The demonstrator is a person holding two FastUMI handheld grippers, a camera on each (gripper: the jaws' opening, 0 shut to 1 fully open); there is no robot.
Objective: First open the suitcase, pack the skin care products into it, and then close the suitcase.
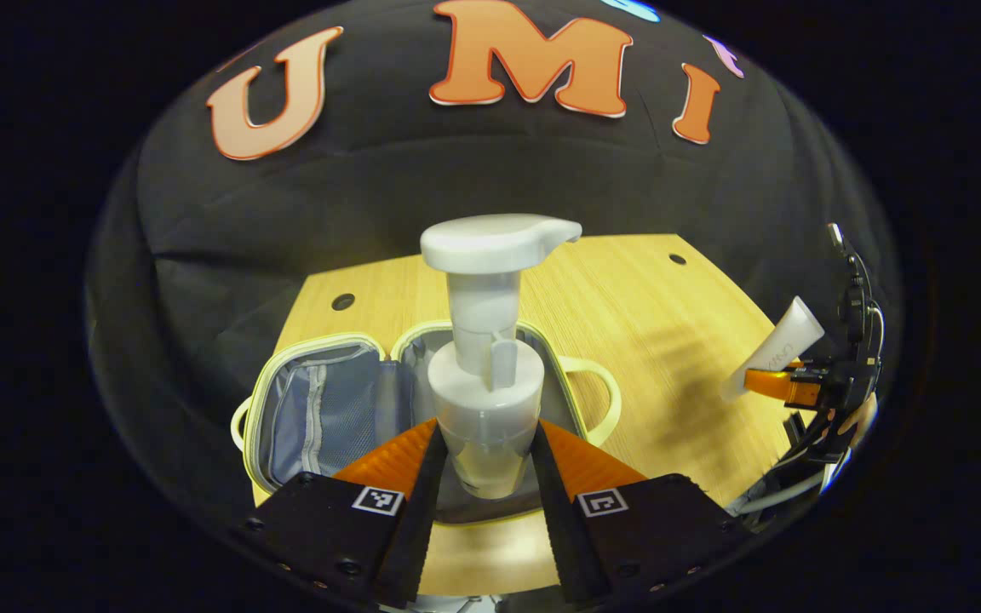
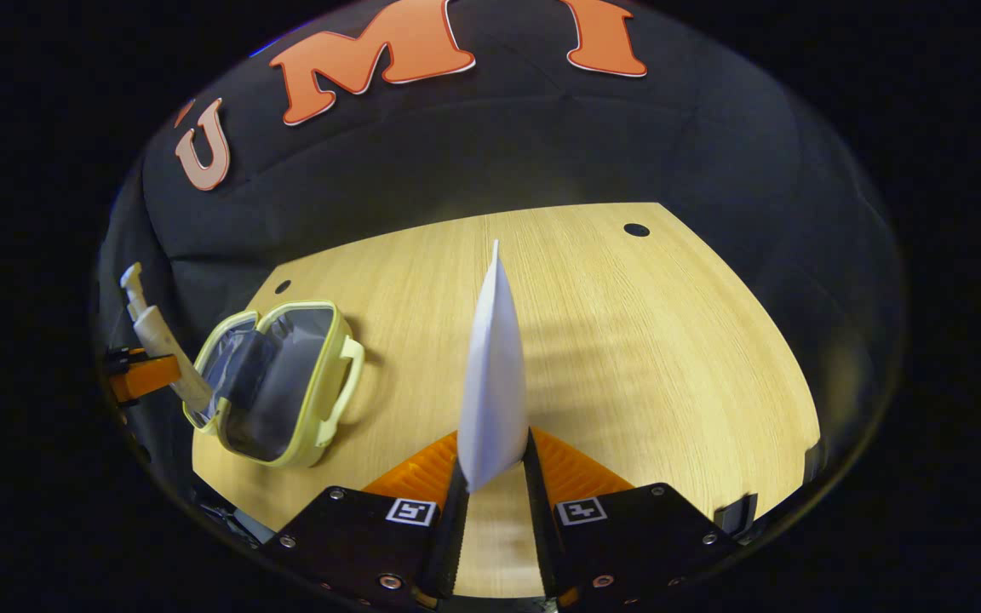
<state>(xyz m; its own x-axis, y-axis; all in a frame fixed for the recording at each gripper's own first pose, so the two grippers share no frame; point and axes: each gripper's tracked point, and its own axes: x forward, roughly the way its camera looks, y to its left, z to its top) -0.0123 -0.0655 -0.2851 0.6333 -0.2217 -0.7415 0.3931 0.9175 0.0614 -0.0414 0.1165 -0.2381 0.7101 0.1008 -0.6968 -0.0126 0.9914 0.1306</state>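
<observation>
Suitcase [image 1: 320, 409]: we see it lying open on the desk [image 1: 627, 306], both halves spread flat, pale yellow rim, grey lining, a mesh pocket in one half and a handle on each outer side; in the right gripper view it [image 2: 273, 383] sits near the desk's front left edge.
Pump bottle [image 1: 486, 375]: we see it upright, white, with a wide pump head, held above the suitcase over the half without the mesh pocket; we cannot tell whether its base touches the lining.
Left gripper [image 1: 486, 451]: we find its jaws clenched on the pump bottle's lower body, one on each side; in the right gripper view it [image 2: 146, 375] shows just beside the suitcase's far left rim, with the bottle tilted over that rim.
Tube [image 2: 495, 375]: we see it white, flat, crimped end pointing up and away, held above bare desk well to the right of the suitcase.
Right gripper [image 2: 495, 477]: we find its jaws pressing the tube's lower end from both sides; in the left gripper view it [image 1: 784, 383] is well to the right of the suitcase, with the tube [image 1: 776, 345] slanting up from it.
</observation>
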